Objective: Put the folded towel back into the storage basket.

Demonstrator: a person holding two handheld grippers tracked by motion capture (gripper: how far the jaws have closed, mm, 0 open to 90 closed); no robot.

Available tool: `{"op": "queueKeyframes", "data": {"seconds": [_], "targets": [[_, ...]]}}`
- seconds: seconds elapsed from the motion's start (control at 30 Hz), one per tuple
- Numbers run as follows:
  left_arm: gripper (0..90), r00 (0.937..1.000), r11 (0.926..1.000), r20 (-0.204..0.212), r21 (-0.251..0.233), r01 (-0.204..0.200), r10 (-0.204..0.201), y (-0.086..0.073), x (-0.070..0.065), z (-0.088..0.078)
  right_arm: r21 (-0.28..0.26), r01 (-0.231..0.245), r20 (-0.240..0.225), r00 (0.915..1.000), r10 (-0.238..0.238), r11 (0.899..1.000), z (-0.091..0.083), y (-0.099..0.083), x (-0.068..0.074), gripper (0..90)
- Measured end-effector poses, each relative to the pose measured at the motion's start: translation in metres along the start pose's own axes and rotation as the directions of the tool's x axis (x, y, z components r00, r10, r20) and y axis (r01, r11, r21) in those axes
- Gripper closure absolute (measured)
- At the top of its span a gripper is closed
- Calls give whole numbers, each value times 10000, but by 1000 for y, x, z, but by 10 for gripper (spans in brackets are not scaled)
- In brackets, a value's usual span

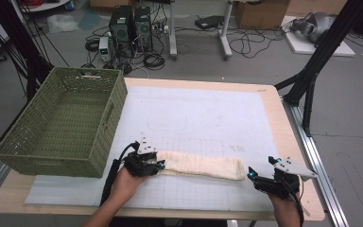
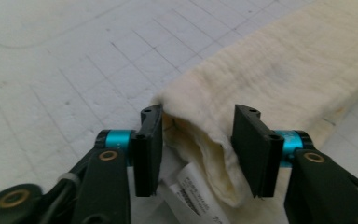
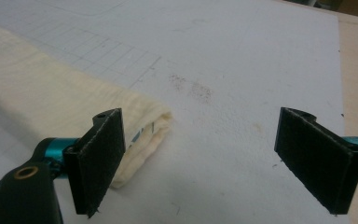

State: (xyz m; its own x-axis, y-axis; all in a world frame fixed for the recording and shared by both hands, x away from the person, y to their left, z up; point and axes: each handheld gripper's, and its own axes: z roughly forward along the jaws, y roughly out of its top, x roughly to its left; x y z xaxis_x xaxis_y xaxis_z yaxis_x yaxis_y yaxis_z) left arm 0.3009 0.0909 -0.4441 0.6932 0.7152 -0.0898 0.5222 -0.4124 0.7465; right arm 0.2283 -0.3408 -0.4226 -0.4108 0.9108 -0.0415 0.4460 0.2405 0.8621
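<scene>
A cream towel (image 1: 203, 165), folded into a long strip, lies on the white grid mat (image 1: 194, 113) near the table's front edge. My left gripper (image 1: 158, 166) is at the strip's left end. In the left gripper view both pads touch the bunched end of the towel (image 2: 284, 70), one on each side, so the left gripper (image 2: 199, 116) is shut on it; a white label (image 2: 191, 186) shows under the fold. My right gripper (image 1: 251, 174) sits at the strip's right end. Its jaws stand wide open, and the towel's end (image 3: 51, 93) lies just beside the right gripper's (image 3: 200, 116) left pad.
A green woven basket (image 1: 108, 123) stands on the table's left side, close to my left hand. The wooden table edge (image 1: 293, 142) runs along the right of the mat. Cables, computer cases and stands are on the floor beyond the table.
</scene>
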Motion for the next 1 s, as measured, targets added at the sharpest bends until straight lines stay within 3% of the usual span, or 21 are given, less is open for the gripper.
{"op": "queueKeyframes", "data": {"seconds": [0.13,0.17,0.2,0.23,0.27,0.37,0.43,0.47,0.53,0.7,0.8,1.0], "targets": [[658,9994,9997,250,-31,257,-256,0,5,0,-4,-6,18,10000,6,10000,1,1,0,147],[743,9971,9995,684,-35,328,-325,0,5,0,17,-17,13,10000,17,10000,1,1,1,147],[812,9983,9999,575,-73,126,-121,0,2,1,5,14,0,10000,-14,10000,1,1,1,147],[820,9988,9999,460,-109,-134,138,0,-1,1,18,19,-2,10000,-19,10000,2,1,1,147],[826,9987,9998,499,-160,-126,134,0,-2,1,37,8,-11,10000,-8,10000,2,1,1,147],[831,9969,9992,784,-364,136,-107,-2,2,-1,42,-41,4,10000,41,10000,2,1,1,147],[831,9951,9946,943,-959,395,-304,-3,5,-7,-101,-85,22,10000,85,9999,1,0,-1,149],[831,9951,9946,943,-959,395,-304,-3,5,-7,-118,-134,-21,9999,134,9998,0,0,-1,158],[831,9935,9822,1083,-1800,529,-337,-1,8,-18,-206,-167,3,9999,167,9996,-1,1,-2,160],[831,9920,9755,1266,-2183,266,13,-3,7,-24,-300,-205,-146,9997,200,9993,-1,2,0,160],[830,9903,9666,1362,-2563,87,272,-5,4,-27,-386,-133,-332,9994,120,9992,-2,3,2,160],[827,9894,9569,1410,-2904,83,342,-5,4,-34,-242,-152,-503,9986,140,9996,4,5,7,160]]}}
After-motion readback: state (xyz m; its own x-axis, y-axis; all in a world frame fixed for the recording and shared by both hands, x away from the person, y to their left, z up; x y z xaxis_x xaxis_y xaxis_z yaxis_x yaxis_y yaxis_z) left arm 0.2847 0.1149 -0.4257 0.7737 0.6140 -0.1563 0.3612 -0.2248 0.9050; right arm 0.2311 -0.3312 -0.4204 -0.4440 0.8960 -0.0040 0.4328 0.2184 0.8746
